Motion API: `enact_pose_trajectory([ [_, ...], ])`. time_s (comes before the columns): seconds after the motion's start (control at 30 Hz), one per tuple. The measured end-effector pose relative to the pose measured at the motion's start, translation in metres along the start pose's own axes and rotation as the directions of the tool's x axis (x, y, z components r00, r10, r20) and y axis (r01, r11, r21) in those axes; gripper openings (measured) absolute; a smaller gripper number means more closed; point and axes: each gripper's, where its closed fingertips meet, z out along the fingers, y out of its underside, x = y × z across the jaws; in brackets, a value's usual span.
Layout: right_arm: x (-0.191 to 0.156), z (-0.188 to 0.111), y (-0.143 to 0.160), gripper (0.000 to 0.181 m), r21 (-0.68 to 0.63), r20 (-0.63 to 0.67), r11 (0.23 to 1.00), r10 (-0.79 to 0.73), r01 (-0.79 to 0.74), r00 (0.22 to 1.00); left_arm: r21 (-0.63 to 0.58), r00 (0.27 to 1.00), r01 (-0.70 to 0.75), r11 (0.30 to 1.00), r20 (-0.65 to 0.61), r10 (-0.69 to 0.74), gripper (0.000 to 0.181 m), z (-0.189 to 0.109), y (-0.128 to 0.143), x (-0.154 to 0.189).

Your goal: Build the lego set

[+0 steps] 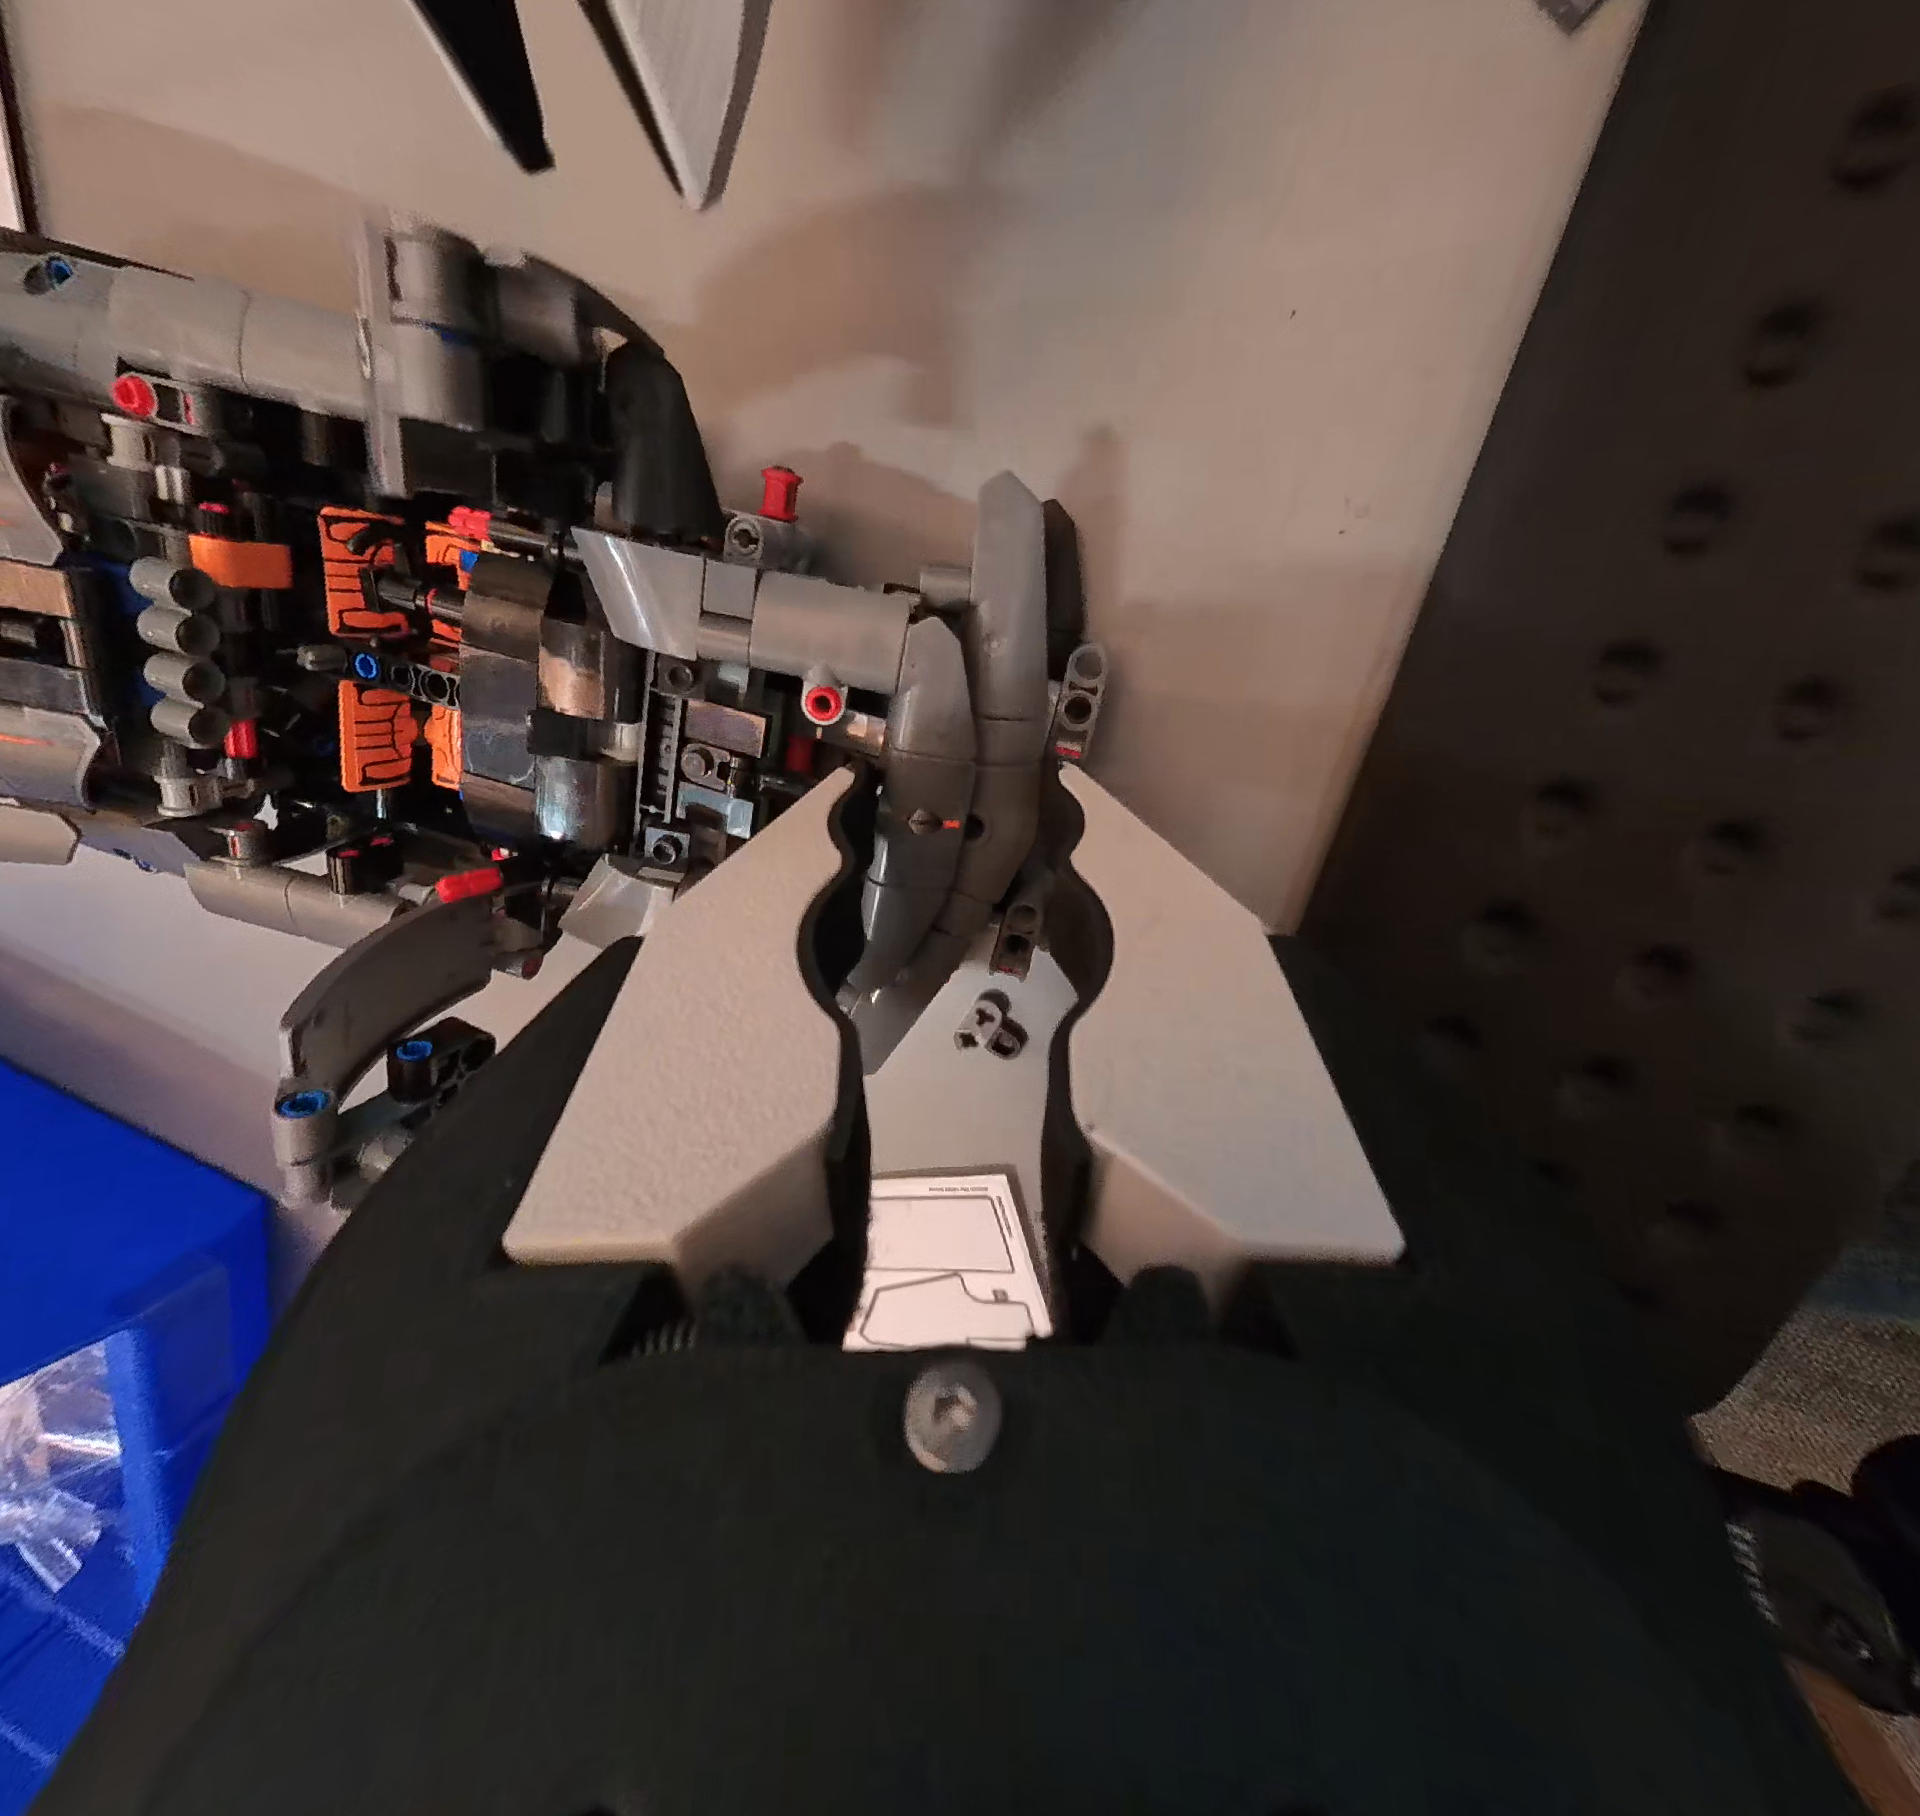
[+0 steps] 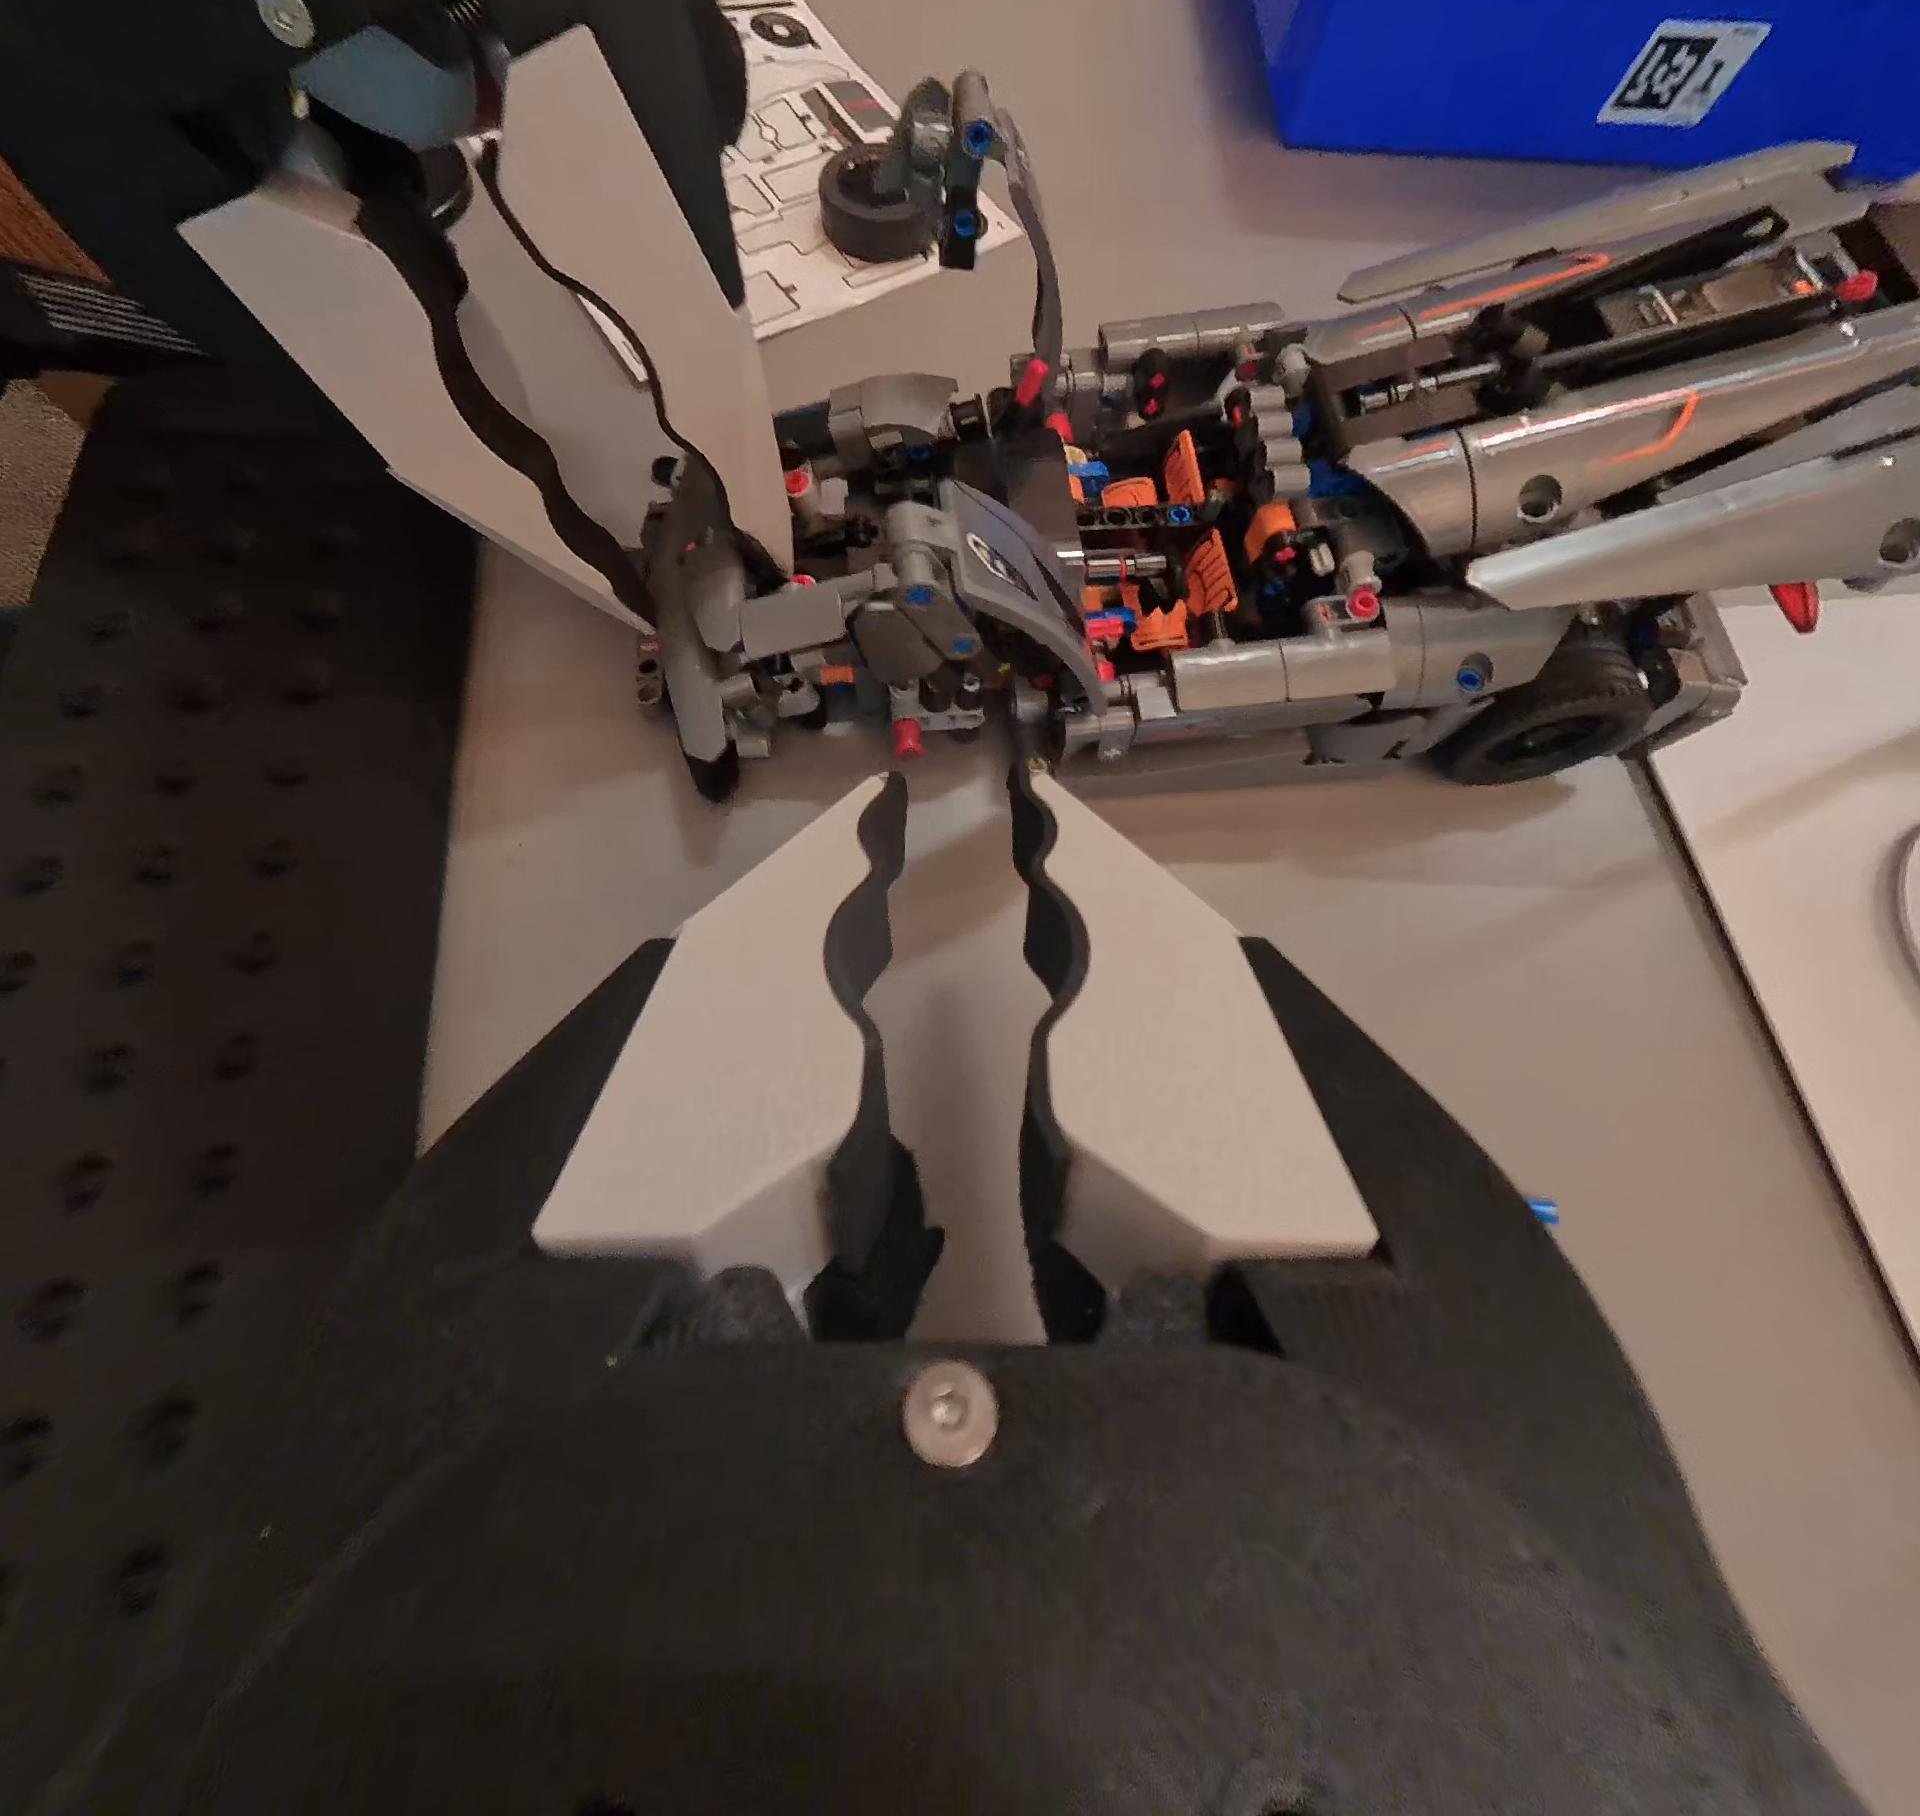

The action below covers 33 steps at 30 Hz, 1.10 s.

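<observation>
The right gripper (image 2: 956, 779) hovers nearest, its two jaws parted with bare table (image 2: 1351, 987) showing between them and nothing held; its tips sit just short of the car's (image 2: 1195, 561) near side. One car is in view, a partly built grey lego model lying lengthwise on the grey table, with an open middle showing orange, red and blue parts and one black wheel (image 2: 1548, 727) visible at its rear. At the car's front end, the left gripper (image 2: 707, 571) comes down from the upper left, and its two jaws close on the curved grey front piece (image 2: 691, 623). In the left wrist view the left gripper (image 1: 956, 779) shows the same hold: the grey front piece (image 1: 977, 727) stands between the two white fingers (image 1: 727, 987), pinched at the tips, while the car (image 1: 416, 644) stretches away to the left. One small grey connector (image 1: 992, 1023) lies on the table between those fingers, and one white sheet (image 1: 951, 1257) with line drawings lies closer to the camera. Beyond the car in the right wrist view, a second printed sheet (image 2: 790, 177) carries one loose black tyre (image 2: 873, 203) and a small dark sub-assembly with blue pins (image 2: 956, 166). One blue bin (image 2: 1507, 10) stands at the far right. A dark perforated mat (image 2: 208, 831) borders the table on the left.
</observation>
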Motion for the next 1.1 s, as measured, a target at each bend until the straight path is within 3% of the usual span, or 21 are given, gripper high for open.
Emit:
enact_pose_trajectory([
  [0.4,-0.001,0.006,0.014,0.017,-0.060,0.017,0.998,0.008,-0.007,1.000,0.001,0.998,0.066,0.998,-0.020,-0.066,0.031,-0.012,0.025,0.009],
  [0.7,-0.029,0.021,-0.012,0.031,0.051,0.103,0.997,-0.056,0.051,0.993,0.053,0.993,0.107,0.993,0.050,-0.109,0.033,-0.016,0.035,0.006],
  [0.8,-0.035,0.030,-0.022,0.030,0.070,0.099,0.990,-0.128,0.121,0.987,0.057,0.989,0.120,0.991,0.079,-0.124,0.034,-0.017,0.042,0.003],
  [0.97,-0.031,0.050,-0.026,0.029,0.035,0.109,0.993,-0.118,0.115,0.987,0.021,0.981,0.146,0.989,0.125,-0.147,0.036,-0.019,0.054,-0.006],
  [1.1,-0.023,0.050,-0.029,0.022,0.037,0.071,0.994,-0.106,0.104,0.992,0.071,0.978,0.163,0.984,0.116,-0.171,0.036,-0.020,0.054,-0.007],
])
